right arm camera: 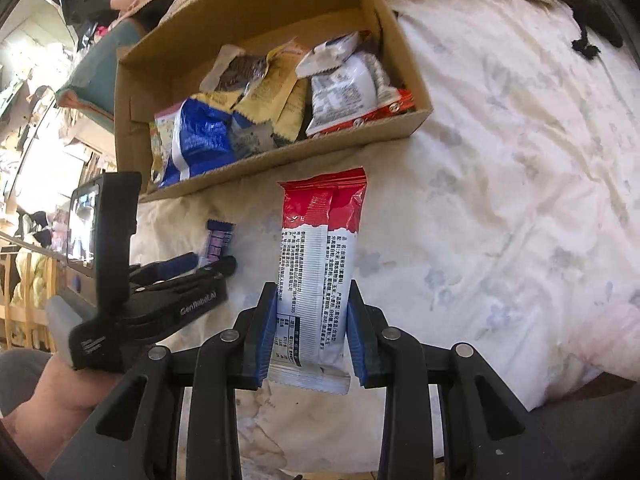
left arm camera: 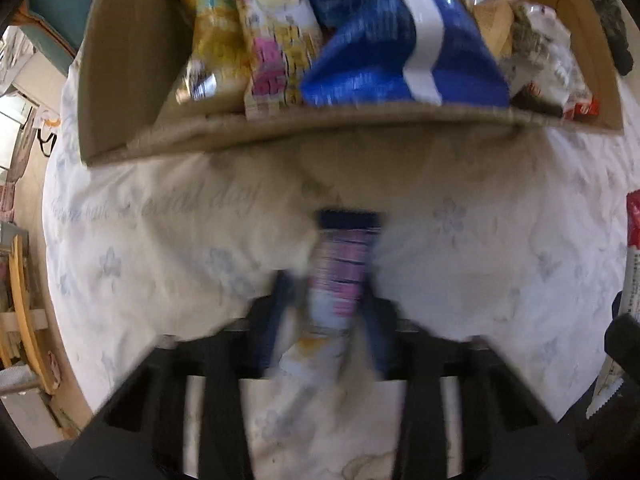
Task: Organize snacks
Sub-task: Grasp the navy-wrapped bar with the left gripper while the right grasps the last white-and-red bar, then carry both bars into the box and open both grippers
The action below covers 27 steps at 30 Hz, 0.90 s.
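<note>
Right gripper point(right arm camera: 310, 332): clamped on the red-and-white bar point(right arm camera: 320, 264), pads on its two long edges near the lower end. Most of the bar stands free beyond the fingers, pointing to 12 o'clock toward the box point(right arm camera: 416, 114). Risk I see: a grip this low on a slack wrapper lets the top flop or the pack twist out when I swing it over the rim.

Left gripper point(left arm camera: 326, 292): grasping a small purple pack point(left arm camera: 346, 268), dark top end sticking out at 12. The left view is motion-blurred, so I cannot judge how deep the pack sits between the fingers. If it is only pinched by an edge, it may slide free over the quilt point(left arm camera: 160, 240) short of the box.

In the right view the left gripper point(right arm camera: 216, 264) sits at 9 o'clock of the bar, near it. Both heading to the same box; I judge a collision possible if I move them together.

Box, farther out at 12: already crowded, with a blue bag point(left arm camera: 384, 40) and other packs leaning on the near wall. New snacks could perch on top or tip back over the rim. The soft quilt may let the box shift if bumped.
</note>
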### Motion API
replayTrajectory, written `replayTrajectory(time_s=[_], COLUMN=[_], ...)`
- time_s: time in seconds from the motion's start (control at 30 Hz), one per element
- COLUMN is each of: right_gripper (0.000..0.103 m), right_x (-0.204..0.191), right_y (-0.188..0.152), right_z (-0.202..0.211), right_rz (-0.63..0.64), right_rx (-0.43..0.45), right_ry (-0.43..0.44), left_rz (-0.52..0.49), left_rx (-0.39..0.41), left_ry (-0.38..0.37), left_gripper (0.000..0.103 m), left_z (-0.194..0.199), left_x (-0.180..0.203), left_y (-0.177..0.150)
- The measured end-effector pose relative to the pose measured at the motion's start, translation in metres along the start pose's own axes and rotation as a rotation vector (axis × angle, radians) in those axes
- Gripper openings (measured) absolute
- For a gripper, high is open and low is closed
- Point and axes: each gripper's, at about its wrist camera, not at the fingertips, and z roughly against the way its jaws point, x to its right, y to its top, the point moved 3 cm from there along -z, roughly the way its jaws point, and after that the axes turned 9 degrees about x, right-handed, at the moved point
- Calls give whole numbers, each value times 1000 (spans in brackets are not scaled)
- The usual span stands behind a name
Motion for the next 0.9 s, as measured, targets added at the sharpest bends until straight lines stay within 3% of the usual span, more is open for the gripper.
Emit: replayTrajectory(time_s=[0.3,0.5,0.63,0.73,0.9], right_gripper=[33,33,33,33,33], right_x=[-19,-31,-35,-38,-34], right_y=[4,-2,-2,3,24], right_z=[-6,-8,-5,11,54], right_rz=[8,47,47,58,23], right_rx=[21,19,25,66,250], right_ry=[21,25,43,71,182], left_rz=[71,82,134,172,248], left_rx=[7,27,51,121,276], left_ry=[-10,48,44,46,49], left_gripper=[16,16,16,16,16], left_z=[32,48,64,86,137], left_x=[-25,-46,-58,-64,-82], left_y=[-15,-27,-32,-33,-25])
